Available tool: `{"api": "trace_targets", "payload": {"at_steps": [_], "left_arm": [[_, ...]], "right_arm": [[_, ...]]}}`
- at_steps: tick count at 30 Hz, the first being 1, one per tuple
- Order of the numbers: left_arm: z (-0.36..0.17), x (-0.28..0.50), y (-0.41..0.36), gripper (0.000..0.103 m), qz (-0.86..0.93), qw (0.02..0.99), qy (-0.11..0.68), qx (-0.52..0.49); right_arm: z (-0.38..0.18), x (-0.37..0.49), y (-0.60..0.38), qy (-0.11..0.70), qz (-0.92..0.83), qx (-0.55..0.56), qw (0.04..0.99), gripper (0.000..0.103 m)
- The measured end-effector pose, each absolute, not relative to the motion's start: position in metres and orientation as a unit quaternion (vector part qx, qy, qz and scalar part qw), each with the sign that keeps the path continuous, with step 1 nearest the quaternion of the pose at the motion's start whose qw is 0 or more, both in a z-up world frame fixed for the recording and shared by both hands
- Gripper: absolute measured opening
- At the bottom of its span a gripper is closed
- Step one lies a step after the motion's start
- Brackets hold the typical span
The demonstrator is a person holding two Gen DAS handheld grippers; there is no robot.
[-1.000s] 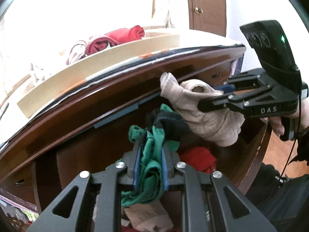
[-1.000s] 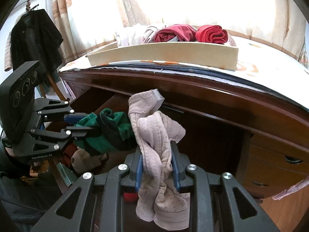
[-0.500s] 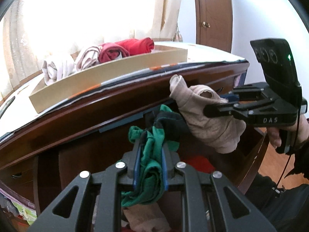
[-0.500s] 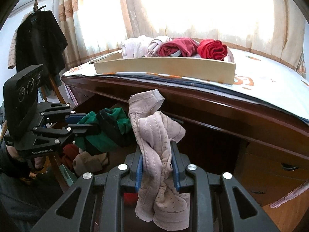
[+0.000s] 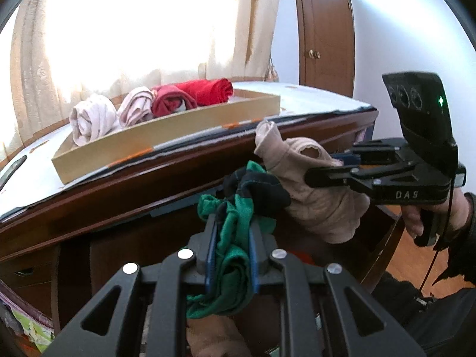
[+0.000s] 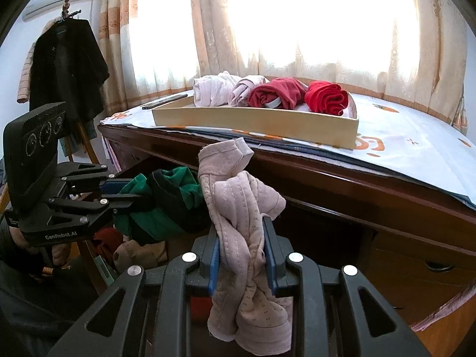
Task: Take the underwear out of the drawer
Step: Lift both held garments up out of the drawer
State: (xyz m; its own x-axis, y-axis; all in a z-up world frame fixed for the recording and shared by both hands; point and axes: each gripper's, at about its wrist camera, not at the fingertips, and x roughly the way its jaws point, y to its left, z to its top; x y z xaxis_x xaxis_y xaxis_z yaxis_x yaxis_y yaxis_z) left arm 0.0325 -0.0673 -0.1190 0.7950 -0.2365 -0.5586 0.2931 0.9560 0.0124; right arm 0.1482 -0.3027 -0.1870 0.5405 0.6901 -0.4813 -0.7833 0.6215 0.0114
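While the left gripper [image 5: 230, 238] clamps green underwear [image 5: 235, 250], the right gripper [image 6: 242, 250] pinches beige underwear [image 6: 241, 208] above the drawer [image 5: 383, 238]

Green-and-black underwear [image 5: 238, 235] and dotted beige underwear [image 6: 247, 238] are seen; red, maroon and pale pink rolls [image 6: 297, 93] are shown in a tan tray [image 6: 255, 122].

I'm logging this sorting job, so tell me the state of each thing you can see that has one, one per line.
left gripper: shut on the green underwear, lifted.
right gripper: shut on the beige underwear, lifted.
drawer: open, garments left inside.
tray: on the desk top, holding four rolled garments.
door: closed.
black coat: hanging.
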Motion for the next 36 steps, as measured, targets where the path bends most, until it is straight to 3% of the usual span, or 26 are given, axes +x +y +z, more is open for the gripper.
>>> {"api": "trace_targets", "payload": {"at_steps": [36], "left_arm": [[-0.092,0.012,-0.037,0.016,-0.063,0.980,0.190,0.008]], "right_arm": [[-0.178,0.112,-0.326,0.101,0.435,-0.077,0.892,0.027]]}}
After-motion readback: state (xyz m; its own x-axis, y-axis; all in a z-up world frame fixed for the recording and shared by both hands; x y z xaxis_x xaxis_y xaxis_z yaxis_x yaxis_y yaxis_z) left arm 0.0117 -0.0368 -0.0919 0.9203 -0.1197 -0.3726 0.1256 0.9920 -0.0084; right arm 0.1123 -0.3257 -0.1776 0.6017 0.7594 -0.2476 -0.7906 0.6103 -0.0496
